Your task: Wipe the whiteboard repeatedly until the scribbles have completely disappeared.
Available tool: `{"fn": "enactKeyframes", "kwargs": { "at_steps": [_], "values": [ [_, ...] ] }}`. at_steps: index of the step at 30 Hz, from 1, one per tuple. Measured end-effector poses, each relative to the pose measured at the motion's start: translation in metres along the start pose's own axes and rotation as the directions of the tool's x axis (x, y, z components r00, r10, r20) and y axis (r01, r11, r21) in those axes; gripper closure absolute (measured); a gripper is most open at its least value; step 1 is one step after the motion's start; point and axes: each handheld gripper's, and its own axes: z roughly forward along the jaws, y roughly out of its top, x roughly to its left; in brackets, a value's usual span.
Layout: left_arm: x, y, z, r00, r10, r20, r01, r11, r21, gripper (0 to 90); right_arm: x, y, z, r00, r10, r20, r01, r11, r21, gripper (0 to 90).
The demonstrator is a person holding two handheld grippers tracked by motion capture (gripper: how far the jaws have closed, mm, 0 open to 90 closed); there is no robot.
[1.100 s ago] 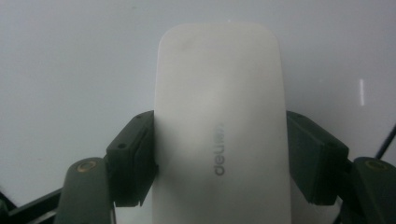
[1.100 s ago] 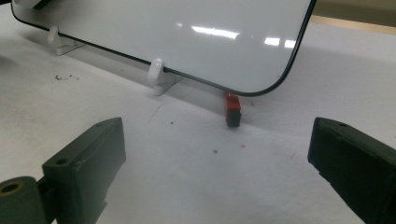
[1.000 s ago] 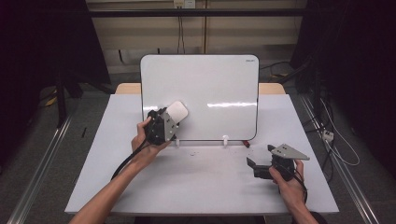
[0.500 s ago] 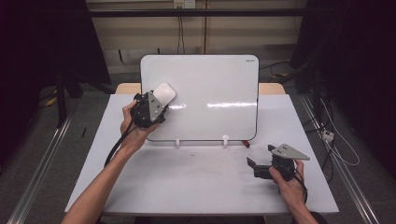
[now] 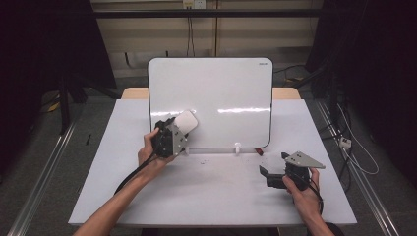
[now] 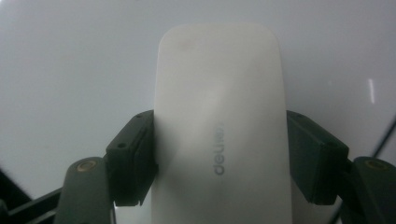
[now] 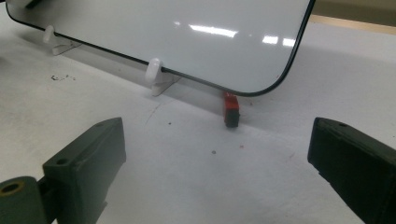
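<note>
**Eraser on the lower left of the board, left gripper clamped on it**

While the right side sits idle, all the work is on the left. Largest to smallest:

- Table [image 5: 211, 196]: white top, bare apart from the items below.
- Whiteboard [image 5: 221, 88]: stands propped near the far edge on small white clips [image 7: 153, 71], face toward the person. Surface looks clean in all three views, no marks I can make out.
- Left gripper [image 5: 178, 132]: jaws clamped on the eraser [image 5: 186, 121], one pad on each long side, as the left gripper view shows [image 6: 219, 135]. Eraser is white, rounded, with its long axis running straight out along the jaws, up and to the right in the high view. It sits at the board's lower left area; looks pressed to or just off the surface, can't tell which.
- Right gripper [image 5: 268, 173]: resting low on the table to the right, jaws wide apart, nothing between them. Well apart from the eraser.
- Small red block [image 7: 230, 109]: on the table at the board's lower right corner, straight ahead of the right gripper.

Key relation: board lies directly ahead of the eraser's flat face, and the left hand is the near one by far. My read is that the next stroke is a sideways or upward sweep; it needs the pad kept flat on the board.
</note>
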Motion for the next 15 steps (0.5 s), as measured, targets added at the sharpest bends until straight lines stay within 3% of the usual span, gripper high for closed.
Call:
{"fn": "enactKeyframes", "kwargs": {
  "at_steps": [3,9,15],
  "values": [
    [-0.005,-0.003,-0.003,0.9997,0.023,0.006,-0.023,0.9997,0.003,31.0,0.000,0.000,-0.001,1.0000,0.001,-0.001,-0.001,1.000,0.000,4.2],
    [-0.002,-0.009,-0.005,0.9986,0.047,0.026,-0.046,0.9989,-0.010,31.1,0.000,-0.001,-0.001,1.0000,-0.001,-0.007,0.001,1.000,0.002,4.2],
    [0.005,-0.017,-0.008,0.9986,0.037,0.037,-0.037,0.9993,-0.009,31.1,-0.002,-0.001,-0.003,1.0000,0.001,-0.002,-0.001,1.000,-0.003,4.1]
  ]
}}
